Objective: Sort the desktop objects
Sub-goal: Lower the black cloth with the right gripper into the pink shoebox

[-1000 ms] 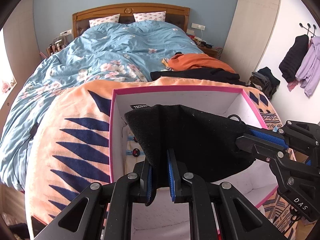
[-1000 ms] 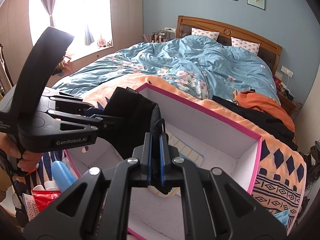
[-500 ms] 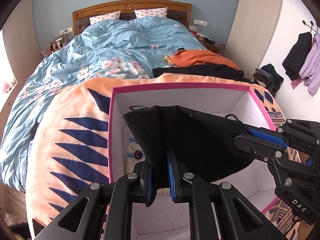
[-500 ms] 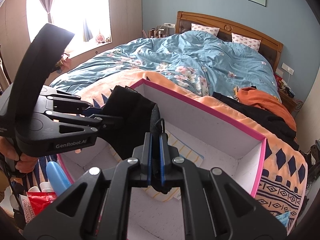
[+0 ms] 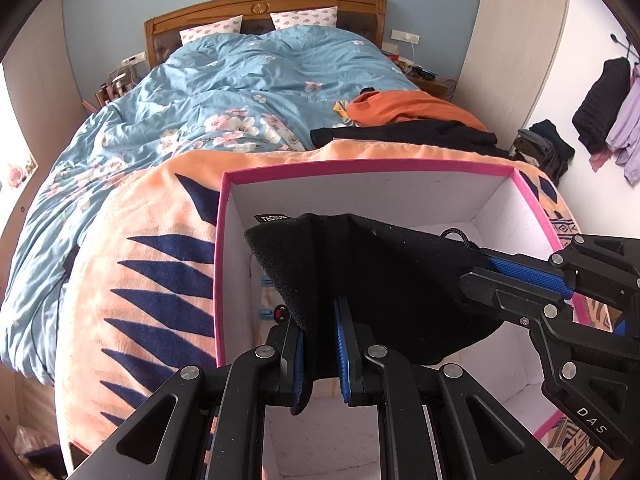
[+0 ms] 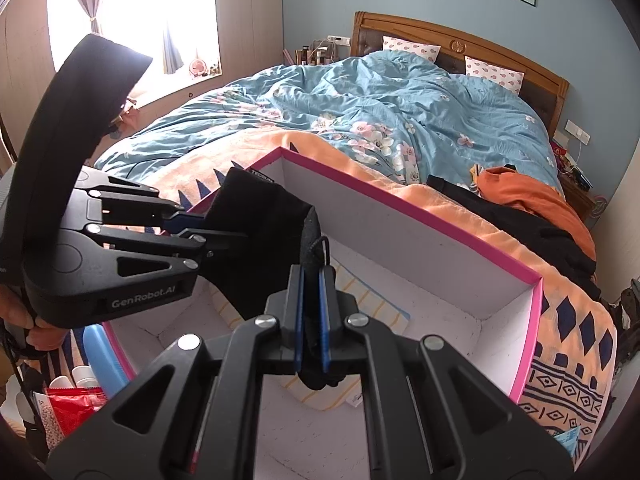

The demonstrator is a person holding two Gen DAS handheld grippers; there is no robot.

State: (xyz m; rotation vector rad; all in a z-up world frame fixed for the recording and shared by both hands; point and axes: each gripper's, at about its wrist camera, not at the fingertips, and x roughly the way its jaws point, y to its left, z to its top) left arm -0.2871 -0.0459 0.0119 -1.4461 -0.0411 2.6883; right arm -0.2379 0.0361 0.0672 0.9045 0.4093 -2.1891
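Left tool (image 5: 320,344) pinching the near edge of a black pouch (image 5: 360,264). From the left wrist: pouch hangs stretched over the open box (image 5: 360,170), pink rim, white inside, sitting on an orange blanket (image 5: 160,220) on the bed. Right tool (image 5: 516,276) comes in from the right, clamped on the pouch's drawstring end. One small patterned item lies on the box floor under the pouch; can't tell what it is.

Right wrist: right tool (image 6: 312,320) pressed together on the pouch (image 6: 256,236) by its cord; left tool (image 6: 192,228) grips the far edge. One striped cloth (image 6: 360,300) on the box (image 6: 400,208) floor. Outside the box, lower left: one blue tube (image 6: 100,356), one red packet (image 6: 72,404), two white caps showing.

Risks, as I judge them: letting go unevenly would leave the pouch draped over the rim; the cord could snag a pad.

Count: two tools, one pouch, one box.
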